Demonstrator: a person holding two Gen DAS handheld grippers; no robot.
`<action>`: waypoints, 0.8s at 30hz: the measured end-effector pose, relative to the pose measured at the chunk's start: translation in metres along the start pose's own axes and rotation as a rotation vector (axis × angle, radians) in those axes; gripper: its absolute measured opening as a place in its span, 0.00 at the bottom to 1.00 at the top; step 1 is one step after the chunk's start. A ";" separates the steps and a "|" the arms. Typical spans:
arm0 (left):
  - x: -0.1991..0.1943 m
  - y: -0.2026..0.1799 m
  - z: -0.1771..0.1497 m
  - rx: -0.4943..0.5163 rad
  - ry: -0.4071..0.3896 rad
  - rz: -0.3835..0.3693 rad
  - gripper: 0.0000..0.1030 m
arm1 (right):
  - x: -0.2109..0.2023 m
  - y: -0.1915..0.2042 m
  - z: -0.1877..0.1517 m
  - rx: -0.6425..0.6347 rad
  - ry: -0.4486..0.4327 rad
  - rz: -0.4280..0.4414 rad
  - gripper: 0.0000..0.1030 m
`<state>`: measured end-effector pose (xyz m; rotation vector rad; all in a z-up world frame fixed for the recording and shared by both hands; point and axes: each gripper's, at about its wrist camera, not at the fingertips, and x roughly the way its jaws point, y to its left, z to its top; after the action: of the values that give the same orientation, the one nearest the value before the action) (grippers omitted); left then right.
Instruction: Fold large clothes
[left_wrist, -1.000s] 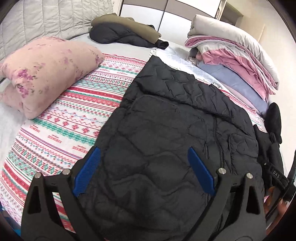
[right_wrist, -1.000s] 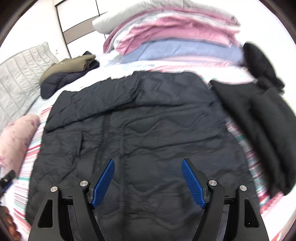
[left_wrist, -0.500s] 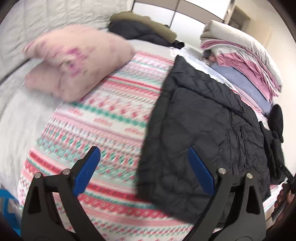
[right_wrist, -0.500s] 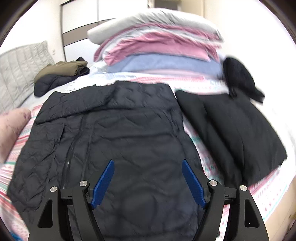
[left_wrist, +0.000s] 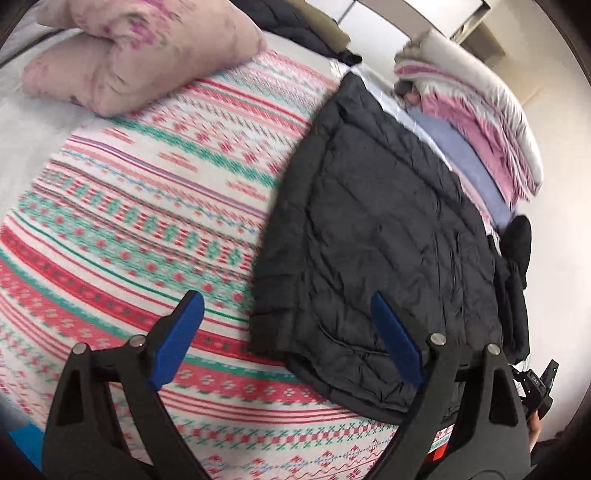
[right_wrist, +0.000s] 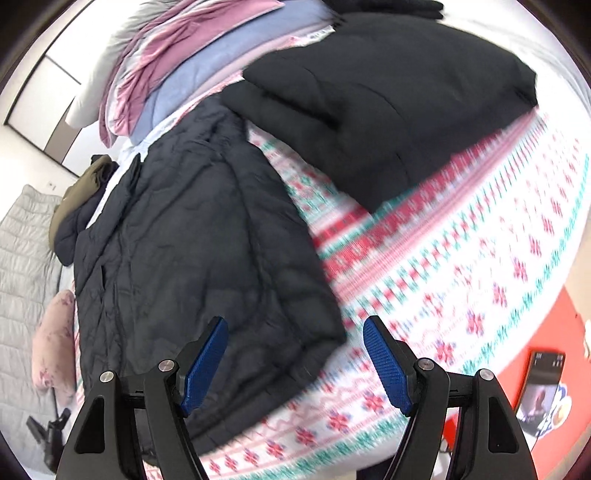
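A black quilted jacket (left_wrist: 373, 236) lies spread flat on the patterned bedspread (left_wrist: 147, 206). My left gripper (left_wrist: 291, 339) is open and empty, above the jacket's near left hem corner. In the right wrist view the same jacket (right_wrist: 199, 251) lies at the left. My right gripper (right_wrist: 295, 363) is open and empty, above the jacket's near right hem corner. Neither gripper touches the cloth.
A folded black garment (right_wrist: 388, 96) lies right of the jacket. A stack of folded bedding (left_wrist: 476, 122) stands at the far side. A pink pillow (left_wrist: 140, 51) lies at the left. Folded dark and olive clothes (right_wrist: 81, 199) lie far back. A phone (right_wrist: 541, 387) lies below the bed edge.
Both grippers have moved apart: the left one swung left to the jacket's left edge, the right one swung right to its right edge. Both stayed open. The jacket has not moved.
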<state>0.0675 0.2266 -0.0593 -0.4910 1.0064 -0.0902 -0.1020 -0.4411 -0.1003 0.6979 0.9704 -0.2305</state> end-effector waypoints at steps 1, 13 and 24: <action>0.003 -0.002 -0.002 0.011 0.000 0.015 0.79 | 0.001 -0.005 -0.004 0.013 0.006 0.008 0.74; 0.021 -0.028 -0.017 0.041 -0.014 0.075 0.12 | 0.032 -0.009 -0.003 0.094 0.053 0.128 0.28; -0.065 -0.020 -0.060 0.029 -0.198 0.199 0.09 | 0.025 0.057 -0.005 -0.062 -0.012 0.279 0.07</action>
<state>-0.0142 0.2075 -0.0253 -0.3635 0.8530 0.1197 -0.0638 -0.3914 -0.0974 0.7653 0.8539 0.0406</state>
